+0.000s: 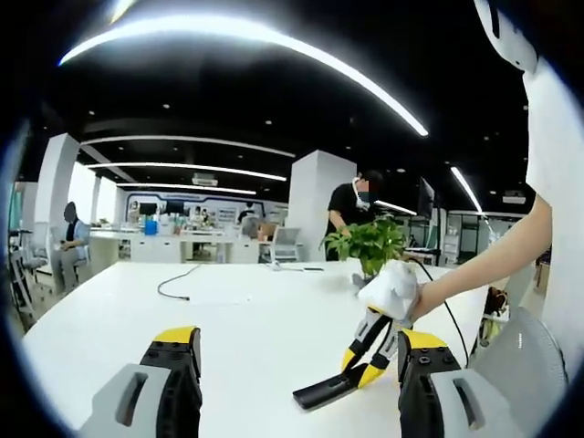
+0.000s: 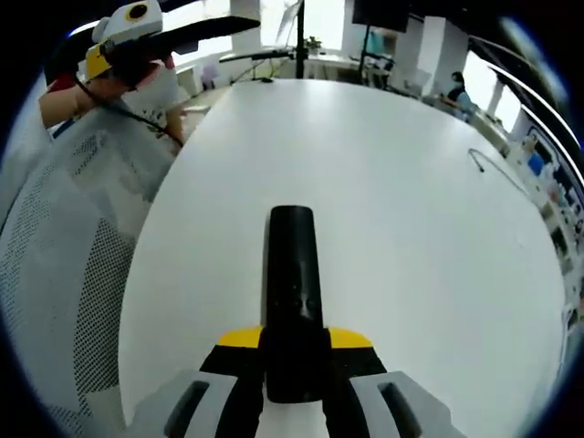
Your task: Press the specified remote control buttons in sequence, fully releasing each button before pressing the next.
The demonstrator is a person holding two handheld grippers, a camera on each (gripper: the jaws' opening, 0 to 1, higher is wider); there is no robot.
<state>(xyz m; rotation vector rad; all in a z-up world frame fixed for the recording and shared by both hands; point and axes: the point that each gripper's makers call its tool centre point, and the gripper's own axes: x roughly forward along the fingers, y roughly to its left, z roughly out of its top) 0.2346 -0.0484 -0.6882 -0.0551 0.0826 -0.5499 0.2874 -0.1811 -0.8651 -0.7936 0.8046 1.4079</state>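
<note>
Right gripper [image 2: 294,383] clamps the black remote [image 2: 292,292] by its near end; I see its long axis pointing straight ahead over the white table [image 2: 411,201]. Left gripper [image 1: 297,383] gapes wide, holding nothing.

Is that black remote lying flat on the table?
No. One end of the remote is lifted, gripped by the right gripper.

Looking along the left gripper [image 1: 297,365], jaws spread wide apart with nothing between them, above a white tabletop [image 1: 246,319]. Toward the tabletop's right edge, the right gripper [image 1: 365,365], held in a gloved hand [image 1: 394,290], tilted down and clamped on the end of a black remote control [image 1: 324,392] lying flat. Behind it, near the far edge, a potted green plant [image 1: 370,245]. Near the far left, a loose black cable [image 1: 178,281]. Standing beyond the far edge, a person in black [image 1: 351,208].
</note>
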